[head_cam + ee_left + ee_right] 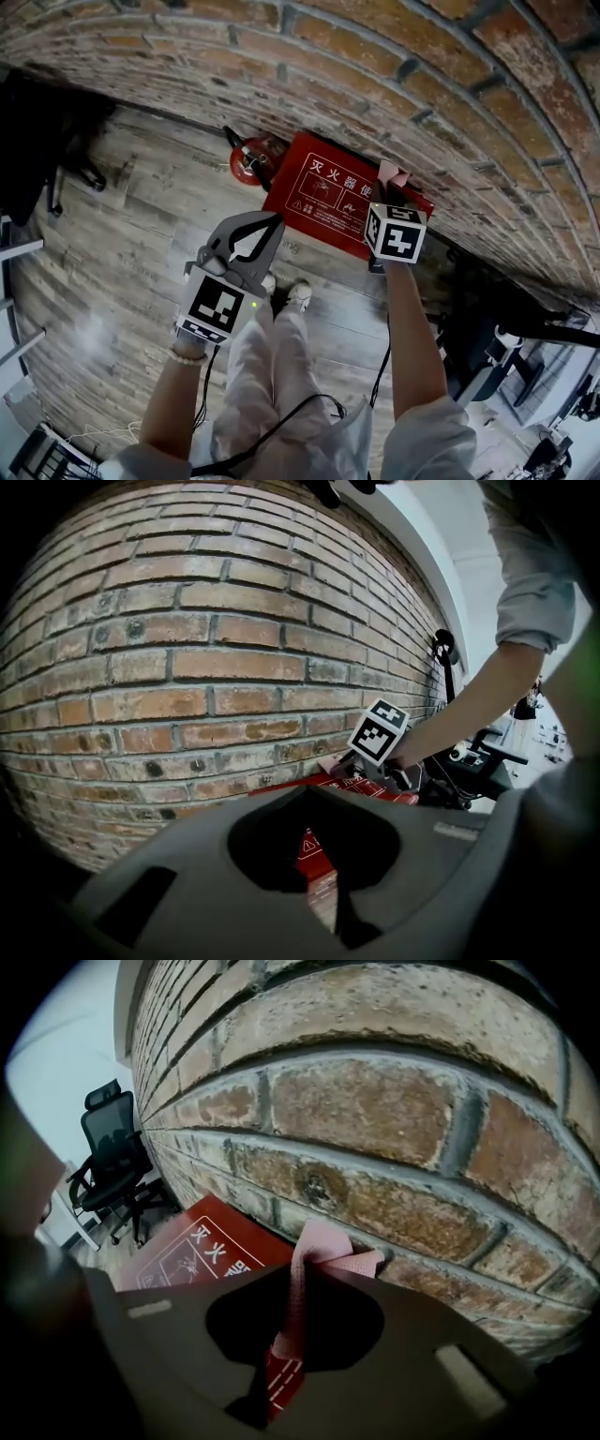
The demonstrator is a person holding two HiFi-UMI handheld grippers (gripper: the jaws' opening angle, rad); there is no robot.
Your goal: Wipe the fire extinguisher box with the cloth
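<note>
Over box (pixel 323 202), cloth (pixel 323 1246) in right tool (pixel 295 1283)

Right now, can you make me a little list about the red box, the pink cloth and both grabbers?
place: wooden floor beside a brick wall
fire extinguisher box: red with white writing, set against the foot of the wall
cloth: pink, over the box's edge nearest the wall; whether it touches the box cannot be told
right gripper: jaws shut on the cloth
left gripper: jaws together, holding nothing, off the box
nearby: red fire extinguisher beside the box
</note>
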